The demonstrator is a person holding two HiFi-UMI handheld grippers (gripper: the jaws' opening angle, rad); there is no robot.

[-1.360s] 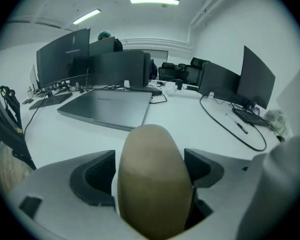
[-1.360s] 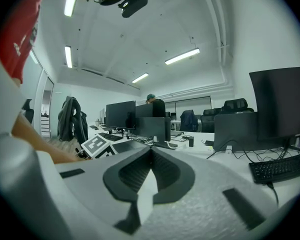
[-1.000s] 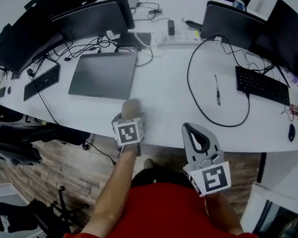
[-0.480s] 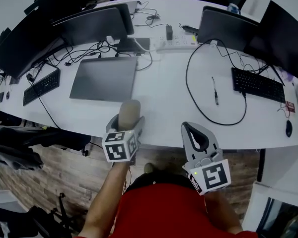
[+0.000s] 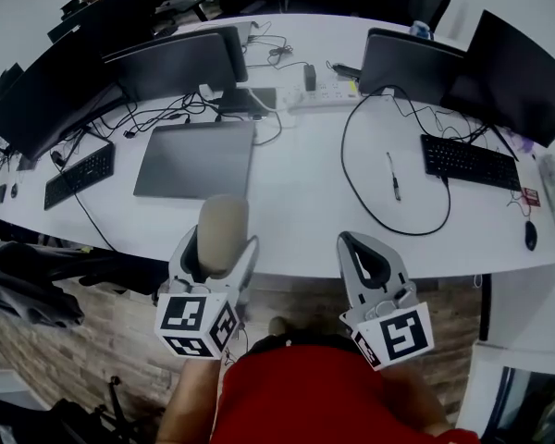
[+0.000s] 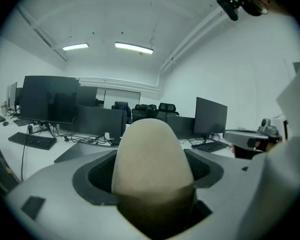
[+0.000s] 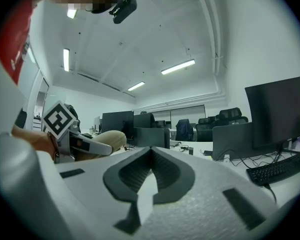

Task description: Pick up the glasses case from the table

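My left gripper [image 5: 224, 218] is shut on the beige glasses case [image 5: 221, 234], which stands lifted off the white table [image 5: 296, 178], over its near edge. In the left gripper view the glasses case [image 6: 152, 161] fills the space between the jaws, rounded end pointing forward. In the right gripper view the case [image 7: 108, 140] shows at the left, held by the other gripper. My right gripper [image 5: 352, 240] hangs near the table's front edge to the right, jaws shut with nothing between them; the right gripper [image 7: 151, 154] shows its tips meeting.
On the table lie a closed grey laptop [image 5: 197, 158], a pen [image 5: 391, 175], a looping black cable [image 5: 351, 181], keyboards [image 5: 469, 162] and several dark monitors [image 5: 413, 66]. A power strip [image 5: 322, 92] sits at the back. Wooden floor [image 5: 102, 340] lies below the edge.
My left gripper has pulled back toward me and risen with the case, tilting upward. The right gripper has stayed put. The head view has shifted slightly.
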